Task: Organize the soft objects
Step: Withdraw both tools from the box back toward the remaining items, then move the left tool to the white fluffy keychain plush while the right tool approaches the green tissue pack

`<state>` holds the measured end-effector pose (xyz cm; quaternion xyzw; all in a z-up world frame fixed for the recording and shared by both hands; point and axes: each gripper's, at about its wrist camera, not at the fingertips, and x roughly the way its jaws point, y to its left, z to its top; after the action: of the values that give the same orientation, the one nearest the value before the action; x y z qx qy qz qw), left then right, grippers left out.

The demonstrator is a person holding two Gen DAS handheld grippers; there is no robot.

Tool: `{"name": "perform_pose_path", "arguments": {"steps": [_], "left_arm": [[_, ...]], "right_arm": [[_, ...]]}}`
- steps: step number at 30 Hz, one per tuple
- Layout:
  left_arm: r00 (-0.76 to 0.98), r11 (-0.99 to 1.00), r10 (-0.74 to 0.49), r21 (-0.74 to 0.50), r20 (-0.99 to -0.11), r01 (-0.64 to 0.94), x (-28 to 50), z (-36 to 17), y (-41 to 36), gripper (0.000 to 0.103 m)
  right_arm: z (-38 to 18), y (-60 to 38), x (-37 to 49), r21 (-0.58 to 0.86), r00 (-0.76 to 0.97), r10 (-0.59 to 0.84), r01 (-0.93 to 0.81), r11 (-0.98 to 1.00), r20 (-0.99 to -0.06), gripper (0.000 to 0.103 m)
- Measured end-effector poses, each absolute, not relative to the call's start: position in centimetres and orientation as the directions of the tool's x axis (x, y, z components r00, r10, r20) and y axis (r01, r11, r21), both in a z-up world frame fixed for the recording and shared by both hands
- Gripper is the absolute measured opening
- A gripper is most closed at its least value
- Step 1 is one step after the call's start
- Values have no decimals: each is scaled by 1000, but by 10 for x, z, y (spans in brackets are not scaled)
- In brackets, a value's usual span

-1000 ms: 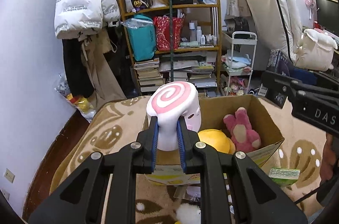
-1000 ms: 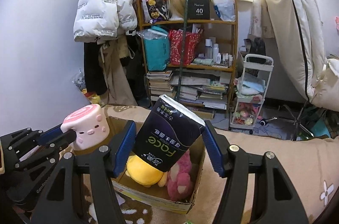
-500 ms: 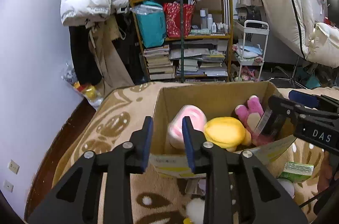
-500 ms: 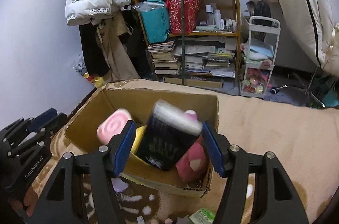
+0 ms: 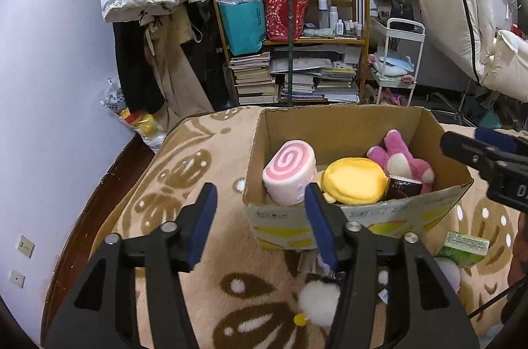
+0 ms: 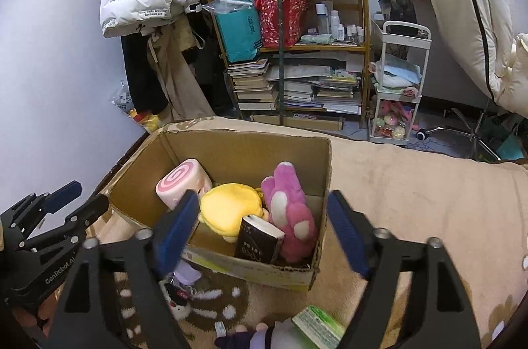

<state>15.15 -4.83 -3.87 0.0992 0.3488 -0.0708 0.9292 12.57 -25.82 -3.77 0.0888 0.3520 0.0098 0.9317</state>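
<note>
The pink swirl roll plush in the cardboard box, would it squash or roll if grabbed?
The pink swirl roll plush looks stuffed and fuzzy, so it probably squashes and feels light. Its cylinder shape might roll, though the cardboard box wall and round yellow plush beside it likely hold it.

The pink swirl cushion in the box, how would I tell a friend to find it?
Find the open brown cardboard box on the tan patterned blanket. Look in its left corner, beside the round yellow plush. The soft white roll-shaped cushion there is the only thing with a pink spiral on its end.
</note>
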Motion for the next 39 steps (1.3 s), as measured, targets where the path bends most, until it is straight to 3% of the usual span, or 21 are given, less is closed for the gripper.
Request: {"name": "perform_pose_path", "arguments": {"steps": [6, 12, 39], "left_arm": [[743, 971, -76, 121, -665, 207, 142, -35, -45, 82], [727, 963, -76, 139, -682, 231, 132, -35, -47, 96], [688, 957, -21, 185, -725, 224, 88, -34, -30, 96]], "right_arm": [[-35, -259, 113, 157, 737, 67, 53, 986, -672, 102], [-36, -259, 95, 134, 726, 49, 60, 989, -686, 103], [-28, -266, 37, 184, 714, 13, 162, 970, -700, 103]]}}
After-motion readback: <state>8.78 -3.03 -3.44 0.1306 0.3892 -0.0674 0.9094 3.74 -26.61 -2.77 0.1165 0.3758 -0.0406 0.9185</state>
